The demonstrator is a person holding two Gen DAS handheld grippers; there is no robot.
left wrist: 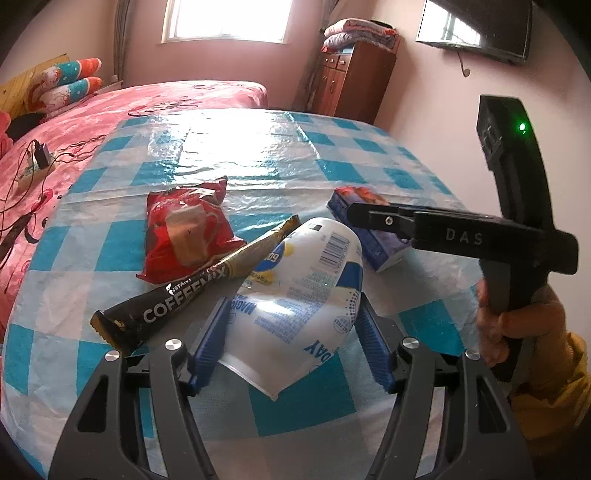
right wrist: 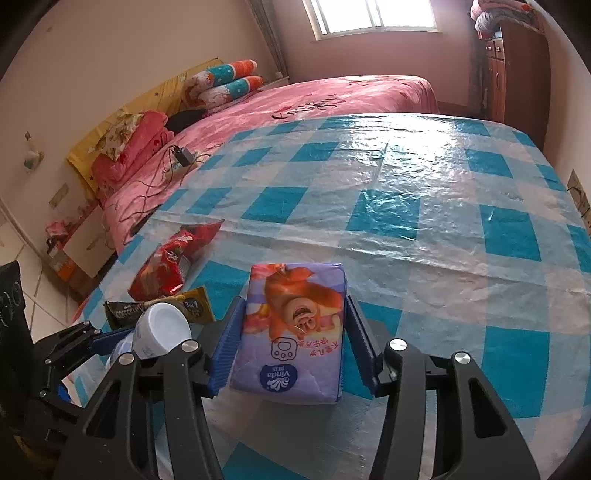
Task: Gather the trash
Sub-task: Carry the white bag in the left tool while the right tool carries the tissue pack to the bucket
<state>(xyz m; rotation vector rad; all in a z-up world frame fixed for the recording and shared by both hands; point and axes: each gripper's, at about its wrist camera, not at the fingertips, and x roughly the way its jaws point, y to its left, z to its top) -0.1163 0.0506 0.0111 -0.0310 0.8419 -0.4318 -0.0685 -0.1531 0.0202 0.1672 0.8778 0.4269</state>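
Observation:
My left gripper (left wrist: 291, 306) is shut on a white stand-up pouch (left wrist: 295, 295), its blue pads pressing both sides; the pouch tilts up from the checked tablecloth (left wrist: 258, 155). Left of the pouch lie a black coffee-mix sachet (left wrist: 177, 299) and a crumpled red snack wrapper (left wrist: 184, 232). My right gripper (right wrist: 295, 302) is shut on a purple tissue pack (right wrist: 291, 332) that rests on the table (right wrist: 424, 184). In the right wrist view the pouch (right wrist: 162, 328), sachet (right wrist: 159, 310) and wrapper (right wrist: 166, 266) sit to the left. The right gripper (left wrist: 354, 214) shows from the side over the tissue pack (left wrist: 380, 251).
A pink bed (left wrist: 110, 110) with a charger and cables (left wrist: 40, 158) borders the table's left and far sides. A wooden cabinet (left wrist: 351, 85) stands at the back and a wall television (left wrist: 480, 26) hangs on the right. A hand (left wrist: 495, 332) in a yellow sleeve holds the right gripper.

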